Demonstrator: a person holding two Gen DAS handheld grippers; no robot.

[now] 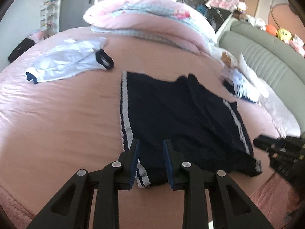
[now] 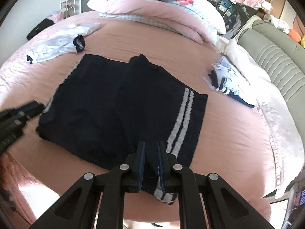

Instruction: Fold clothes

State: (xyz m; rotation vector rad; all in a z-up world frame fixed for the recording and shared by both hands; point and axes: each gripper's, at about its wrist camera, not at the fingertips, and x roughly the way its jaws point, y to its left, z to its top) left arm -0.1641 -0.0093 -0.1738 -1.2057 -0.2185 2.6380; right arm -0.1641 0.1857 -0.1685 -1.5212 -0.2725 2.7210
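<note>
Dark navy shorts point(image 1: 181, 118) with white side stripes lie spread on the pink bed point(image 1: 66, 114); they also show in the right wrist view point(image 2: 114, 103). My left gripper point(image 1: 151, 143) is open, its fingers straddling the shorts' near left corner by the stripe. My right gripper point(image 2: 152, 145) has its fingers close together with the near right hem between them, next to the double white stripe point(image 2: 181, 122). Each gripper shows blurred in the other's view: the right point(image 1: 276, 148), the left point(image 2: 17, 112).
A white shirt with navy trim point(image 1: 70, 61) lies at the far left of the bed. A folded pink duvet point(image 2: 156, 5) sits at the back. A pile of white and navy clothes point(image 2: 232, 80) lies at the right beside a grey padded headboard point(image 2: 276, 57).
</note>
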